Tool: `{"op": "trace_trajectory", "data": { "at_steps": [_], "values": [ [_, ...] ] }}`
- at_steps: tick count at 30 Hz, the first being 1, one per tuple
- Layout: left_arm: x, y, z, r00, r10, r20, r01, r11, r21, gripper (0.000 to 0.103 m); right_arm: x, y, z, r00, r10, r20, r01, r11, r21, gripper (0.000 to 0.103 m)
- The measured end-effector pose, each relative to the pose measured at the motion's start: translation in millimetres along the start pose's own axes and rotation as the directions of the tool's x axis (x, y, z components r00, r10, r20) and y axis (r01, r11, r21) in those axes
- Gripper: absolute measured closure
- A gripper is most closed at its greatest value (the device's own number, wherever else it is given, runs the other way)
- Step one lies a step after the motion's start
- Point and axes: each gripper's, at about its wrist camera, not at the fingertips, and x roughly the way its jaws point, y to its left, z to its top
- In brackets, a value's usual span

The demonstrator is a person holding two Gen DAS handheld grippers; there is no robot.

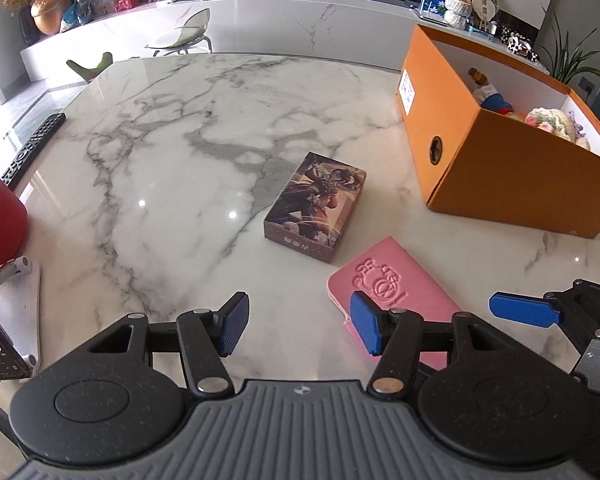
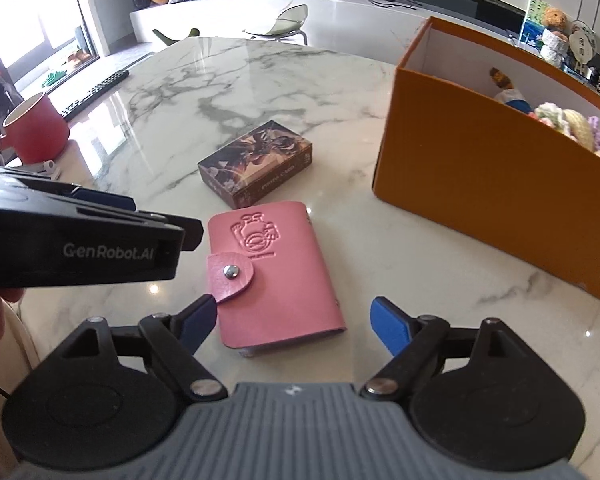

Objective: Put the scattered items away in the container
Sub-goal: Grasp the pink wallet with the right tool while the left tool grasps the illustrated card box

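A pink snap wallet (image 2: 276, 272) lies flat on the marble table (image 2: 260, 80). My right gripper (image 2: 294, 324) hovers over its near end, open, with a finger on each side and neither pad pressing. A picture-printed card box (image 1: 316, 208) sits just beyond the wallet (image 1: 396, 292). The orange box (image 1: 500, 168) stands open at the right and holds a doll and crocheted toys. My left gripper (image 1: 300, 326) is open over bare marble left of the wallet, with nothing between its fingers. One of the right gripper's blue fingers (image 1: 520, 311) shows at the far right.
A red cup (image 2: 36, 132) and a black remote (image 1: 32, 144) lie along the table's left edge. A phone on a stand (image 1: 4, 332) is at the near left. The left gripper (image 2: 168, 220) crosses the right wrist view just left of the wallet.
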Motion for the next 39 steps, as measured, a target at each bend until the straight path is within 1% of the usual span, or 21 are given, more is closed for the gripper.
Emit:
{"op": "trace_trajectory", "data": {
  "at_steps": [5, 6, 11, 13, 16, 18, 24, 29, 30, 31, 33, 35, 39],
  "values": [
    [7, 13, 3, 1.000, 0.016, -0.016, -0.017, 0.999, -0.031, 0.037, 22, 6, 10, 1.000, 0.005, -0.026, -0.005, 1.000, -0.027, 0.016],
    [8, 16, 4, 1.000, 0.019, -0.018, -0.020, 0.999, -0.035, 0.037, 25, 6, 12, 1.000, 0.007, -0.031, -0.008, 1.000, -0.026, 0.014],
    [10, 20, 4, 1.000, 0.016, -0.026, -0.017, 0.999, -0.049, 0.037, 39, 9, 16, 0.998, 0.020, -0.055, -0.021, 1.000, -0.021, 0.013],
    [10, 20, 4, 1.000, 0.010, -0.027, -0.012, 0.999, -0.050, 0.037, 44, 11, 16, 0.997, 0.013, -0.076, -0.015, 1.000, -0.024, 0.013],
    [9, 20, 4, 1.000, 0.009, -0.025, -0.010, 0.999, -0.050, 0.037, 45, 16, 13, 0.998, -0.009, -0.067, 0.005, 0.998, -0.061, 0.013],
    [7, 20, 3, 1.000, 0.010, -0.023, -0.011, 0.999, -0.052, 0.037, 45, 16, 11, 0.998, -0.015, -0.060, 0.010, 0.997, -0.073, 0.017],
    [5, 18, 3, 1.000, 0.006, -0.019, -0.007, 0.999, -0.045, 0.037, 40, 1, 8, 0.996, -0.054, -0.071, 0.052, 0.998, -0.038, 0.018],
    [6, 9, 4, 1.000, -0.017, -0.014, 0.017, 1.000, -0.011, 0.037, 34, -20, 6, 0.991, -0.103, -0.086, 0.105, 0.994, 0.019, 0.018],
    [7, 5, 4, 1.000, -0.024, -0.012, 0.024, 1.000, 0.009, 0.035, 34, -25, 6, 0.990, -0.112, -0.089, 0.116, 0.993, 0.032, 0.018],
    [8, 1, 4, 1.000, -0.026, -0.006, 0.027, 0.999, 0.034, 0.031, 33, -29, 7, 0.988, -0.122, -0.093, 0.126, 0.991, 0.045, 0.018],
    [9, -8, 5, 0.999, -0.031, 0.008, 0.030, 0.996, 0.084, 0.029, 33, -38, 8, 0.985, -0.140, -0.097, 0.146, 0.987, 0.066, 0.018],
    [13, -13, 8, 0.999, -0.034, 0.014, 0.033, 0.995, 0.097, 0.028, 32, -46, 11, 0.983, -0.155, -0.094, 0.163, 0.983, 0.079, 0.018],
    [23, -18, 17, 0.998, -0.050, 0.023, 0.047, 0.993, 0.110, 0.027, 33, -55, 15, 0.983, -0.161, -0.091, 0.169, 0.982, 0.085, 0.018]
  ]
}}
